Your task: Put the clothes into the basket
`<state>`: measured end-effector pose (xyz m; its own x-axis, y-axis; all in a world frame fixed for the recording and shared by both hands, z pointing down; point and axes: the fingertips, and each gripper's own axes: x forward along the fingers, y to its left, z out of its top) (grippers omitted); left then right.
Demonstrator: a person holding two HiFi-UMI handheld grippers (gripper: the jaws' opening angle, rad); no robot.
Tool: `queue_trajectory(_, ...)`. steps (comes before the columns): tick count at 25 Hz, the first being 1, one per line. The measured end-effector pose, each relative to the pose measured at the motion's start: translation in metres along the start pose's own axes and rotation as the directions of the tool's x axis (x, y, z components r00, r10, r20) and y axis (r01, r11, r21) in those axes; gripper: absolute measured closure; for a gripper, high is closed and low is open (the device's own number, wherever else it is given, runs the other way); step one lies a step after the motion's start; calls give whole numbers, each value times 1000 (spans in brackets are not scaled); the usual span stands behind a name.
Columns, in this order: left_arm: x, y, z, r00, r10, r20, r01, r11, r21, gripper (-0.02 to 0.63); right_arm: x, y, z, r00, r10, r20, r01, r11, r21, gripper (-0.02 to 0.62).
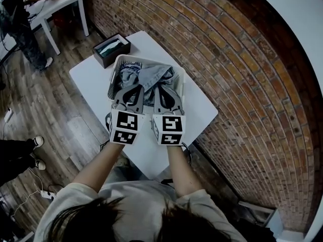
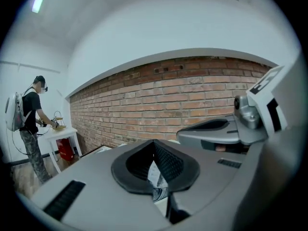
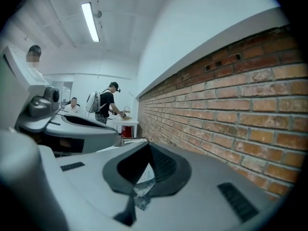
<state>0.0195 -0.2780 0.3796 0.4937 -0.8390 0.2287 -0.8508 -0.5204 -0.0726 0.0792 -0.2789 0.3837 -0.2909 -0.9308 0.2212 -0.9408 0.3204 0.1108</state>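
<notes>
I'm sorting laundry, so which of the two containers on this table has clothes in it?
The white slatted basket, the nearer one, filled with blue-grey clothes. The dark box behind it holds only a small pale item.

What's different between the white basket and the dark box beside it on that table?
The white basket is larger with slatted walls; the dark box is smaller with solid walls. The basket is heaped with bluish clothes; the box holds something pale. Both are open-topped and sit on the white table.
</notes>
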Motion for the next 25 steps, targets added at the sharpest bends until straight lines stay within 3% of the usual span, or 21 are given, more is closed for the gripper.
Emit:
queue_trajectory(9,-57,-14,33,996,22,83,-23,1000,1,598,-55,25,40,993,4,121,-2,1000,-20,589)
queue_trajectory(25,-112,-43,58,988,-26,150,22,999,29,598,-111,44,71,981,8,196,-3,1000,-26,589)
